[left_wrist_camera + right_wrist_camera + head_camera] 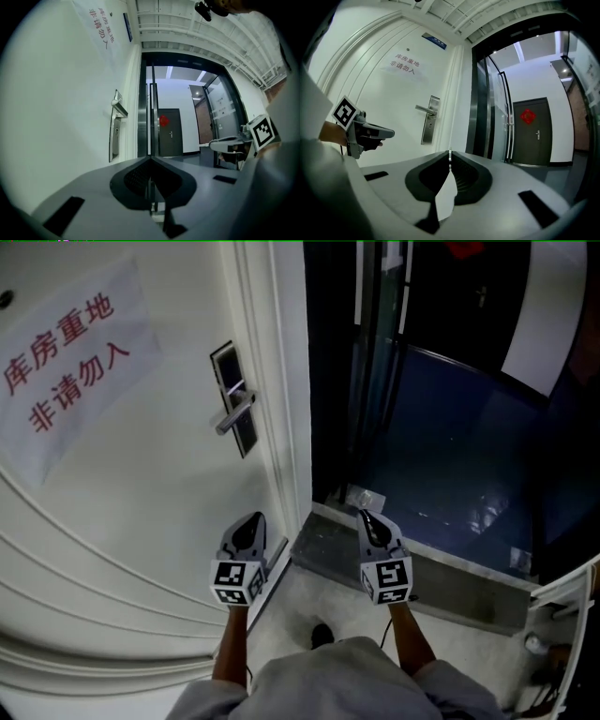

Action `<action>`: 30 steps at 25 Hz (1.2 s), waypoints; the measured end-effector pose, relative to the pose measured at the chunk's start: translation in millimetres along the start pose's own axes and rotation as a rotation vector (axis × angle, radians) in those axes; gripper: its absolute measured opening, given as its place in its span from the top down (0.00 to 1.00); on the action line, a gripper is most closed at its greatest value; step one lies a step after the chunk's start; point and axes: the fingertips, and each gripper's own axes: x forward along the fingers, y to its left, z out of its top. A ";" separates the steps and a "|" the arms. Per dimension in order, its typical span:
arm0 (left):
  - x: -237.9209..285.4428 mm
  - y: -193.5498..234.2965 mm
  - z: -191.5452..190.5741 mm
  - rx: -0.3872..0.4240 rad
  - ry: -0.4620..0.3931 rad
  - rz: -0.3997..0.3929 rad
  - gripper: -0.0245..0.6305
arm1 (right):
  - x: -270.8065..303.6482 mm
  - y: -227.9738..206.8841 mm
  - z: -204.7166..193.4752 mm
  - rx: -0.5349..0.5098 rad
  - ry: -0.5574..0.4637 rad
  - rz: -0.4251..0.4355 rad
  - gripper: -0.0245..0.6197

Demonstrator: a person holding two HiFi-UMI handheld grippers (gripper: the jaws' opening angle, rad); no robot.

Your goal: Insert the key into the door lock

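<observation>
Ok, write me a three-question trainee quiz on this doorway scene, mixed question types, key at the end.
1. True or false: the left claw touches the lever handle.
2. The lettering on the paper sign is: A red, B blue, C black.
3. What is pinched at the tip of the right claw?
Key: 1 false, they are well apart. 2 A. 3 a thin silvery strip seen edge-on, apparently the key.
</observation>
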 end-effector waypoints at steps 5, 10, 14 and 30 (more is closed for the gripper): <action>54.6 20.4 0.0 0.004 -0.001 0.042 0.93 | 60.9 -27.7 -5.4 0.004 -0.004 0.042 0.92; 83.8 29.7 -5.0 0.008 0.019 0.059 0.94 | 94.9 -38.9 -10.0 0.020 -0.008 0.066 0.92; 95.4 31.5 -14.0 0.010 0.045 0.055 0.94 | 108.9 -40.0 -21.4 0.031 0.012 0.076 0.92; 134.5 78.2 -18.8 -0.002 0.043 -0.017 0.93 | 178.7 -18.1 -14.0 0.020 0.027 0.044 0.92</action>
